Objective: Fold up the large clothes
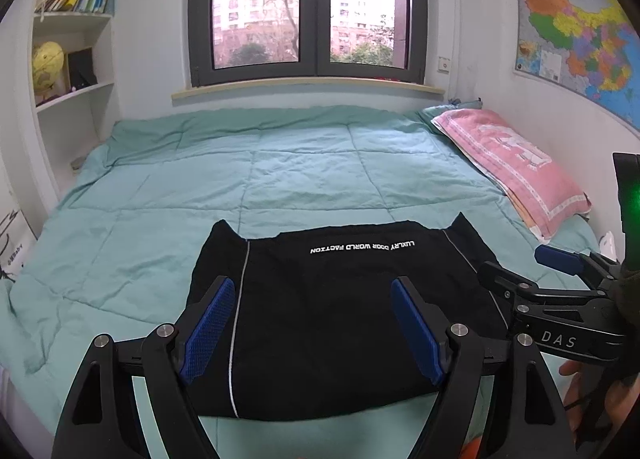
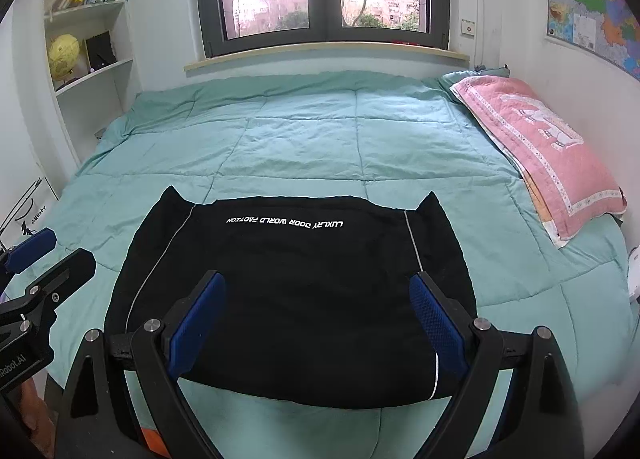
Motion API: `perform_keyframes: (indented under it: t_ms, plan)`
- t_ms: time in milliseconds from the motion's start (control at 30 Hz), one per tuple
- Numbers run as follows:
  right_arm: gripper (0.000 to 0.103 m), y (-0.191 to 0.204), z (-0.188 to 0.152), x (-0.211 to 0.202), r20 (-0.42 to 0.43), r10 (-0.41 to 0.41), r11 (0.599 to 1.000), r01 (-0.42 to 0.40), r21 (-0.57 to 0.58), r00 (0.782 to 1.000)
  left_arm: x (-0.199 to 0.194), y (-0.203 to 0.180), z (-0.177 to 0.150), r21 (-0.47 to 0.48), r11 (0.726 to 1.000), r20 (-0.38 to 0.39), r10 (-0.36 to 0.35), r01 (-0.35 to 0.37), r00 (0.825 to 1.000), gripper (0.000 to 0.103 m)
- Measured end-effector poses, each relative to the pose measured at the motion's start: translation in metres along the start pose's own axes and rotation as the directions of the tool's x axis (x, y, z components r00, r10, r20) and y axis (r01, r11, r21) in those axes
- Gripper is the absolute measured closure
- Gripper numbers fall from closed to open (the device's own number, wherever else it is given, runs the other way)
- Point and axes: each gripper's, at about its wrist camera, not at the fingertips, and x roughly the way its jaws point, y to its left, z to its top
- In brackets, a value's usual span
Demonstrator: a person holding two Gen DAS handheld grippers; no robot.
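A black garment (image 1: 340, 307) with white lettering and thin white side stripes lies folded flat into a rectangle on the green quilt (image 1: 240, 179), near its front edge. It also shows in the right wrist view (image 2: 296, 279). My left gripper (image 1: 314, 291) is open and empty, hovering above the garment's near half. My right gripper (image 2: 318, 283) is open and empty too, above the same garment. The right gripper shows at the right edge of the left wrist view (image 1: 520, 271); the left gripper shows at the left edge of the right wrist view (image 2: 52, 255).
A pink pillow (image 1: 516, 167) lies at the bed's right side under a wall map (image 1: 580, 31). White shelves (image 1: 72, 59) with books and a yellow globe (image 1: 47, 66) stand at the left. A window (image 1: 308, 7) is behind the bed.
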Motion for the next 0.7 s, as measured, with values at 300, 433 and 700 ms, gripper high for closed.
perform_keyframes:
  t_ms: [300,433,700]
  plan:
    - [0.009,0.0009,-0.0016,0.0023,-0.008,0.007,1.000,-0.007,-0.001,1.000,0.0043,-0.0004,-0.0029,-0.010,1.000,-0.021,-0.005,0.005,1.000,0.022]
    - [0.009,0.0012,-0.0018,0.0029,-0.010,0.009,1.000,-0.009,-0.001,1.000,0.0058,0.0001,-0.0038,-0.013,1.000,-0.026,-0.004,0.004,1.000,0.022]
    - [0.009,-0.0015,-0.0040,0.0071,-0.024,0.018,1.000,-0.018,0.006,1.000,0.0086,0.0009,-0.0062,-0.024,1.000,-0.036,-0.001,0.000,0.999,0.022]
